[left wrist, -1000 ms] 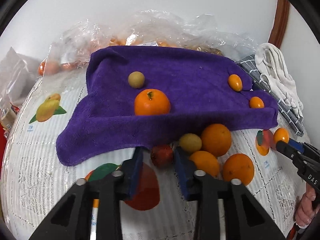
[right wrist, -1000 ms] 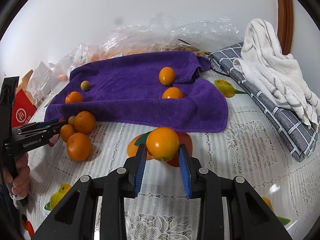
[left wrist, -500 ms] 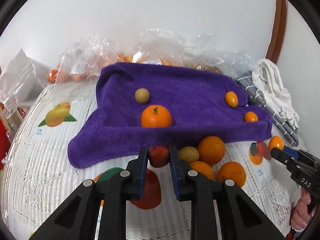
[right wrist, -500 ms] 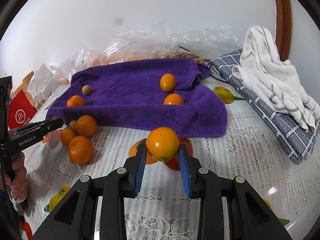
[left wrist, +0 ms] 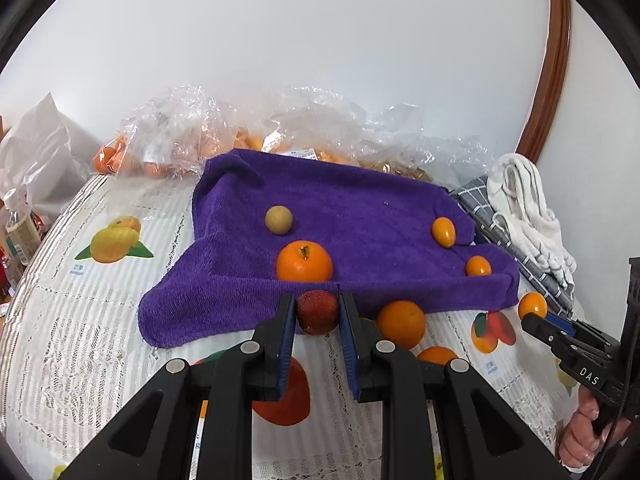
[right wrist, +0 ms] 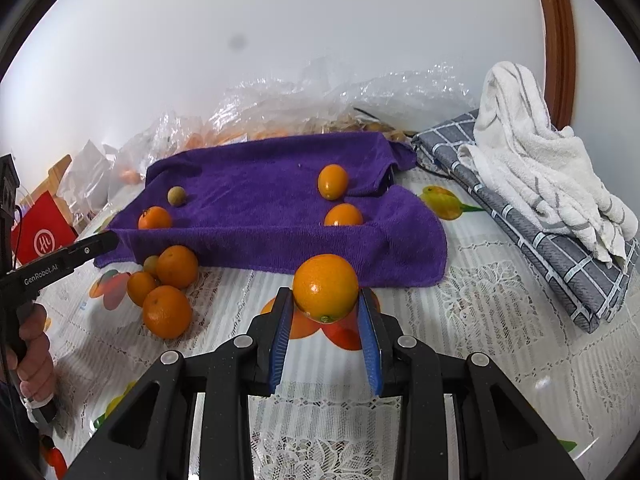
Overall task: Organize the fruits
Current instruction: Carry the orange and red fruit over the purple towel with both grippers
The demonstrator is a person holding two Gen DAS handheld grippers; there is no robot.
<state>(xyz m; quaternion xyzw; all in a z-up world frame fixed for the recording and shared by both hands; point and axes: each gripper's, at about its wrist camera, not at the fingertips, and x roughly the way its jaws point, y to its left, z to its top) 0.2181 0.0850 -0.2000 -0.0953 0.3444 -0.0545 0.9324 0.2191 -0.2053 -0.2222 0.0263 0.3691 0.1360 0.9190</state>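
Lifted off the tablecloth since a second ago, a red fruit [left wrist: 318, 312] sits pinched in the left gripper [left wrist: 318, 326] above the purple towel [left wrist: 360, 216] edge. Right gripper [right wrist: 325, 312] clamps an orange [right wrist: 325, 288]; either round fruit could squirt free if grip slackens.

A home dining table: a lace, fruit-printed tablecloth [right wrist: 480, 320], folded towels [right wrist: 540, 168] and plastic fruit bags [left wrist: 180, 140].

Tabletop [right wrist: 460, 320] with a white lace cover and fruit pictures. On it: purple towel [right wrist: 280, 216], grey cloth [right wrist: 540, 240] under a white towel [right wrist: 532, 168], clear bags [left wrist: 248, 132] at the back, loose oranges [right wrist: 168, 280] just beside the purple towel.
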